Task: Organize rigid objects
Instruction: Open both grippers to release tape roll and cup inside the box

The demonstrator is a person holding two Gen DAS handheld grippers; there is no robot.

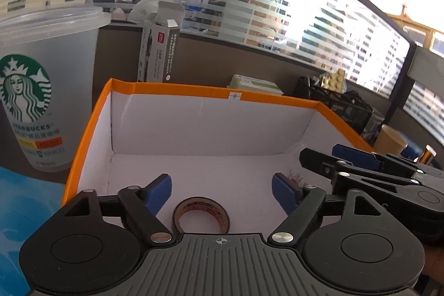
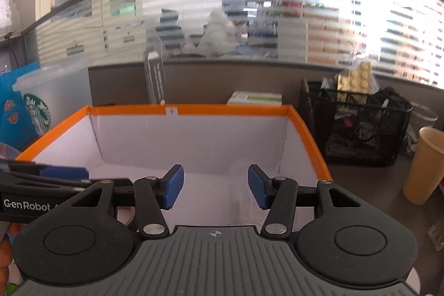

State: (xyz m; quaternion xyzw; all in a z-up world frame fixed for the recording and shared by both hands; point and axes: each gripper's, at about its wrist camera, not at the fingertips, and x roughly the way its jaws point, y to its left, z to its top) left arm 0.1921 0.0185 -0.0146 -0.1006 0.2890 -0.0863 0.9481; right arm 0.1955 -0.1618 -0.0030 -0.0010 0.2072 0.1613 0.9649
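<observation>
An orange-rimmed box with a white inside [image 1: 177,87] [image 2: 227,110] fills both views. A dark roll of tape [image 1: 201,215] lies flat on the box floor. My left gripper [image 1: 221,190] is open and empty above the tape, pads on either side. A small clear item with red marks [image 1: 297,176] lies by the right pad. My right gripper [image 2: 216,186] is open and empty over the box, above a faint clear plastic object [image 2: 247,201]. The right gripper also shows in the left wrist view [image 1: 319,154].
A Starbucks cup [image 1: 36,101] [image 2: 37,113] and a blue folder [image 1: 16,212] stand left of the box. A tall pen carton [image 1: 158,52] and a green-white box [image 1: 256,85] sit behind. A black mesh organizer [image 2: 355,124] and a tan cup [image 2: 424,165] stand right.
</observation>
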